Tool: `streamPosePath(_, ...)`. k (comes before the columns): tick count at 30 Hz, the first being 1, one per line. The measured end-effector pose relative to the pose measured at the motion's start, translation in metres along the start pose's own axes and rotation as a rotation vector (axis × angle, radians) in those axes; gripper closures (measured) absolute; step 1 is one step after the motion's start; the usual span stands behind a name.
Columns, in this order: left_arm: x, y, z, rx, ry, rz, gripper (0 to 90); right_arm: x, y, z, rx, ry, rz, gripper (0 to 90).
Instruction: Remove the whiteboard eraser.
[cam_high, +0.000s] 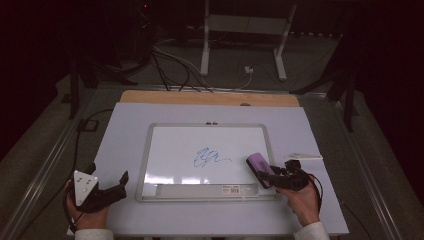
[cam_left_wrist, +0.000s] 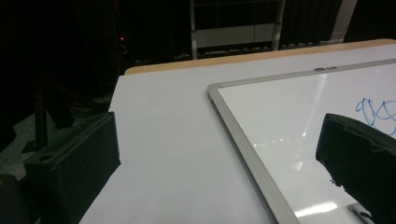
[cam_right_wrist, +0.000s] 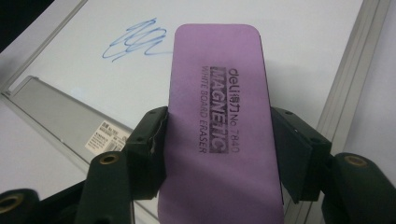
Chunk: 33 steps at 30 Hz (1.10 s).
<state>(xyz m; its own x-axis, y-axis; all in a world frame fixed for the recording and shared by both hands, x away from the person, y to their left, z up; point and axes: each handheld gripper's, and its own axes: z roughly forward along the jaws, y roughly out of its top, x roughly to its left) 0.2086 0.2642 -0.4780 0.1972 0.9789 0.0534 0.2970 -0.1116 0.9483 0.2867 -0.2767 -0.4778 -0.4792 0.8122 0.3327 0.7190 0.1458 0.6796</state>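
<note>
A whiteboard with a grey frame lies flat on the white table, and a blue scribble marks its middle. My right gripper is shut on a purple magnetic whiteboard eraser, held over the board's lower right corner, to the right of the scribble. In the right gripper view both jaws press the long sides of the eraser, with the scribble beyond it at upper left. My left gripper rests open at the table's front left, off the board, nothing between its jaws; the whiteboard frame runs past its right jaw.
A pen tray with a label runs along the board's near edge. A small white flat object lies right of the board. The table's wooden far edge borders the floor, where a white stand and cables sit.
</note>
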Motion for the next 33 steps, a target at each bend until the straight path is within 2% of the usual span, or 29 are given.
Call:
streamPosePath(10,0.000,0.000,0.000,0.001,0.000,-0.001,0.4,0.010,0.021,0.004,-0.030,-0.018,-0.049,41.1)
streamPosePath(15,0.001,0.000,0.000,-0.001,0.002,-0.004,0.4,0.017,0.034,0.015,-0.031,-0.040,-0.074,41.2)
streamPosePath(24,0.000,-0.001,0.001,0.005,-0.002,-0.003,0.4,0.026,0.042,0.033,-0.027,-0.065,-0.109,41.2)
streamPosePath(33,0.002,-0.001,0.001,0.008,0.002,-0.006,0.4,0.026,0.044,0.048,-0.027,-0.097,-0.108,41.2)
